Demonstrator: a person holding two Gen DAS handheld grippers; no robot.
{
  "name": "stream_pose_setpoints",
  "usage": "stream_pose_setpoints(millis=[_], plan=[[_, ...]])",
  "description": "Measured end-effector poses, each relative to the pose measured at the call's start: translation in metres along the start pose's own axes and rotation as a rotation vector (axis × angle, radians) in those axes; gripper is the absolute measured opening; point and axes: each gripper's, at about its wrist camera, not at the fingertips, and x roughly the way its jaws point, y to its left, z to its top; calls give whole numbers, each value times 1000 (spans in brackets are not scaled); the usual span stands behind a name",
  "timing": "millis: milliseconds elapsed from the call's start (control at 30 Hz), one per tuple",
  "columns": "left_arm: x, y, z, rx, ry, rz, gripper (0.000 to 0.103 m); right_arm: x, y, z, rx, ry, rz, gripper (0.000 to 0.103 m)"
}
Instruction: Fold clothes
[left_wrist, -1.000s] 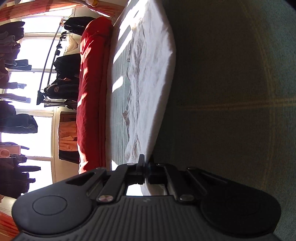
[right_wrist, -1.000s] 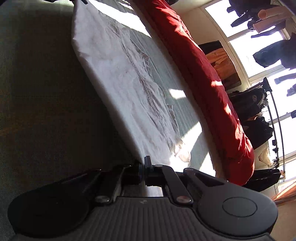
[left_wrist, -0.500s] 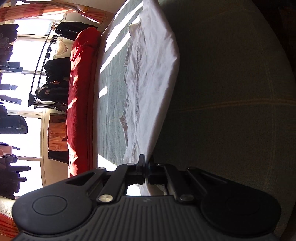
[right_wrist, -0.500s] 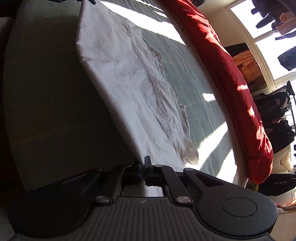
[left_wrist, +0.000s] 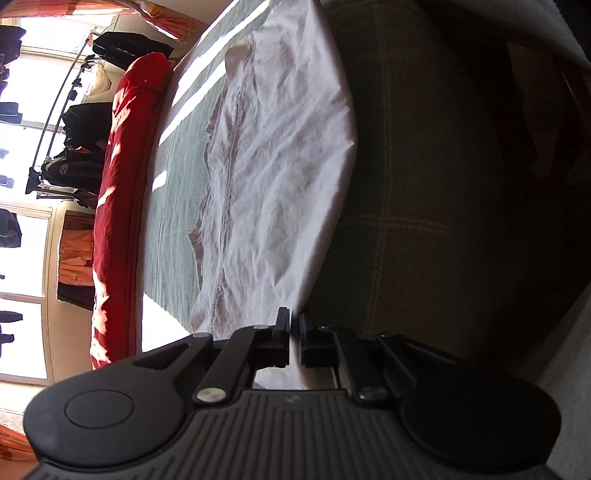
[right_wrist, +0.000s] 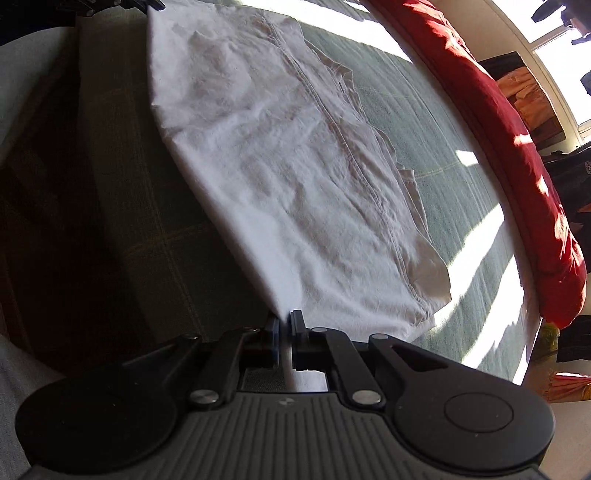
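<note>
A white, wrinkled garment (left_wrist: 280, 155) with a stitched seam lies stretched over a green checked bed cover (left_wrist: 413, 206). My left gripper (left_wrist: 294, 323) is shut on one corner of its near edge, the cloth pinched between the two black fingers. In the right wrist view the same white garment (right_wrist: 288, 162) runs away from me, and my right gripper (right_wrist: 283, 320) is shut on the opposite corner of that edge. The left gripper shows dimly at the garment's far top corner. Both cameras are rolled sideways.
A long red duvet (left_wrist: 114, 206) lies along the far side of the bed (right_wrist: 454, 206), also seen as the red duvet (right_wrist: 517, 147). Behind it, dark clothes hang on a rail (left_wrist: 74, 122) by bright windows. Sunlit stripes cross the cover.
Both grippers have lifted and pulled back with the garment's edge, so more of the white cloth and the bed's near side shows now. Both stay shut on the cloth.
</note>
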Motion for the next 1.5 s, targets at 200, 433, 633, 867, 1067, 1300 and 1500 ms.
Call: stream_pose_setpoints(millis=[200, 433, 633, 867, 1067, 1300, 1500], plan=[[-9, 40, -10, -239, 16, -91, 10, -13, -8, -11, 65, 4, 24, 9], [-5, 103, -17, -601, 17, -204, 11, -21, -58, -17, 357, -44, 141, 12], [45, 164, -26, -1043, -12, -337, 11, 7, -136, -8, 768, -179, 300, 24], [104, 156, -44, -1485, -15, -511, 12, 55, -135, -4, 1124, -295, 547, 33], [116, 138, -84, -1723, 21, -515, 15, 88, -123, -18, 1280, -311, 609, 42], [85, 107, -131, -1836, 102, -398, 17, 89, -112, -78, 1503, -354, 456, 45], [64, 110, -130, -1820, 96, -307, 27, 78, -100, -100, 1558, -339, 387, 48]])
